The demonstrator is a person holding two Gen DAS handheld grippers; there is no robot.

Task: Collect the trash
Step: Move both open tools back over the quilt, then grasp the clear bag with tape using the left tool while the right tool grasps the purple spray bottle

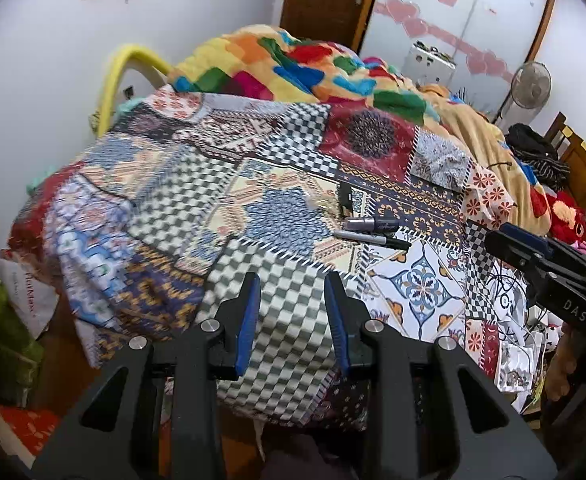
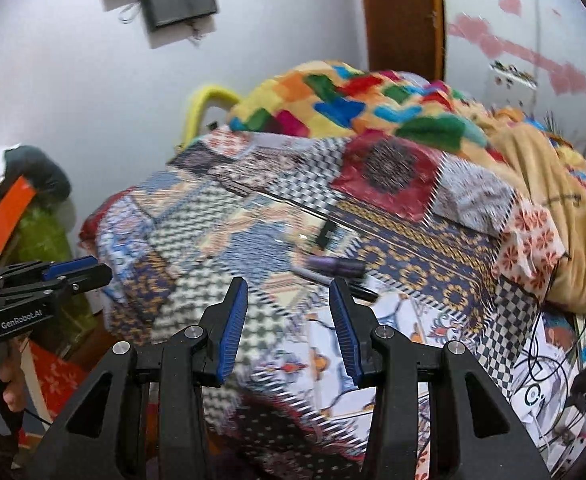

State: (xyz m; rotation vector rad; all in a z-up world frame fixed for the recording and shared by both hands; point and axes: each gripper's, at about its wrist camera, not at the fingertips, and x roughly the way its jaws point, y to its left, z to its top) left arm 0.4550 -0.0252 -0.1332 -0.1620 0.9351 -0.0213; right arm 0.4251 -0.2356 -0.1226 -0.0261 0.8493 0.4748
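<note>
Ahead of both claws, on the patchwork bedspread, lie the markers. Left gripper and right gripper are half-open, holding nothing. This looks like approach; next, lower over one marker.

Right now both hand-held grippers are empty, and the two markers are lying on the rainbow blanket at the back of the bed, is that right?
Not quite. The left hand-held gripper and right hand-held gripper are both empty, but the two markers lie on the patchwork bedsheet, well in front of the rainbow blanket. The left wrist view shows it.
</note>
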